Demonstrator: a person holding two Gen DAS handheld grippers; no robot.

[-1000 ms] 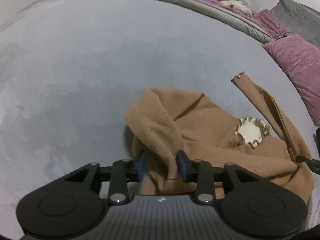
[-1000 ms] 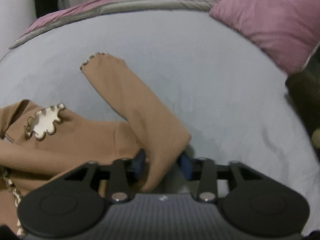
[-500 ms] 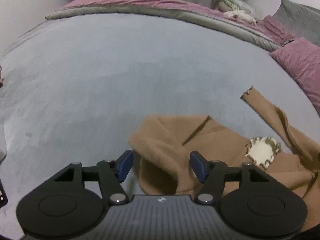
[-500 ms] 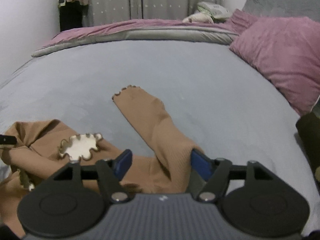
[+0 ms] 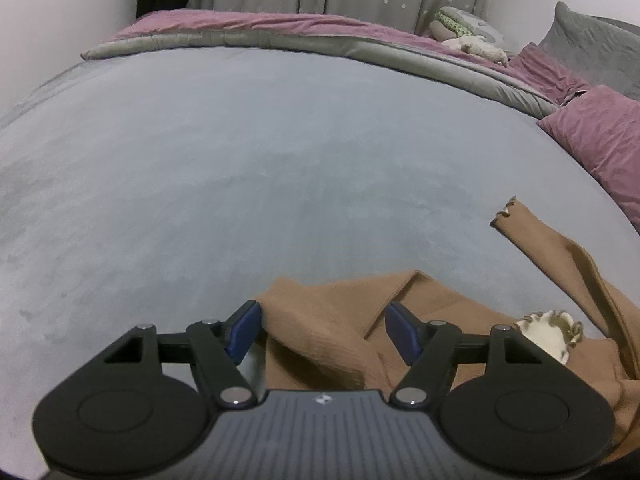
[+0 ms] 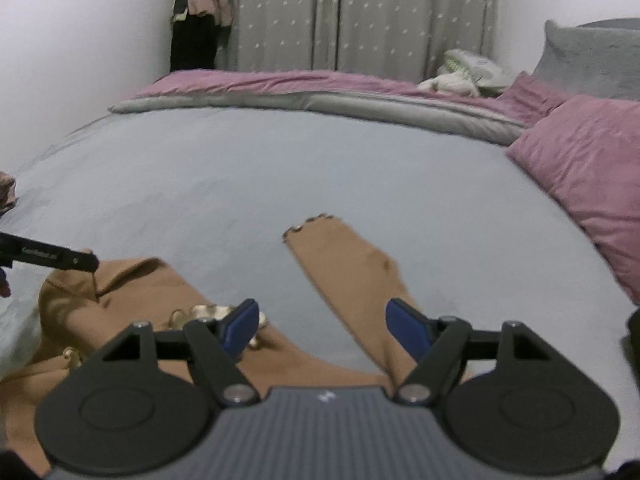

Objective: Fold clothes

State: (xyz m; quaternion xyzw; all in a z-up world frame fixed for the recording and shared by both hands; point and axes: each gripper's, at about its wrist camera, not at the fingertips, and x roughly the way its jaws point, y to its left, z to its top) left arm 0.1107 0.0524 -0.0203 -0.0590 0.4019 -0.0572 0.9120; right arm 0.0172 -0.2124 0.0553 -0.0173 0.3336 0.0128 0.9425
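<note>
Knitwear is what lies under both tools: a tan ribbed-knit top [image 5: 332, 336] with a cream scalloped collar [image 5: 548, 334] rests crumpled on the pale grey-blue bedspread [image 5: 248, 184], its body bunched toward the near edge and one long sleeve with a frilled cuff [image 6: 344, 256] stretched out across the cover toward the pink velvet pillow [image 6: 588, 168]. The left gripper [image 5: 322, 334] has its blue-padded jaws spread wide with a hump of the tan cloth lying loose between them, gripped by neither pad; the right gripper [image 6: 322, 330] is likewise wide apart, straddling the root of the outstretched sleeve and holding nothing. By my reading, this is a release between folds: the garment is laid out but not squared, with the left shoulder rumpled and the sleeve still splayed outward. A next move would call for a fresh pinch low on the fabric, probably at the cuff or the crumpled shoulder edge, taking one layer cleanly so the sleeve can be carried across the body without dragging the rest. Against the picture a second earlier, both pairs of jaws, then clamped on folds of the knit, have let go and opened; both tools have also drawn back and tipped up, so more of the bed and the curtained wall now shows.
</note>
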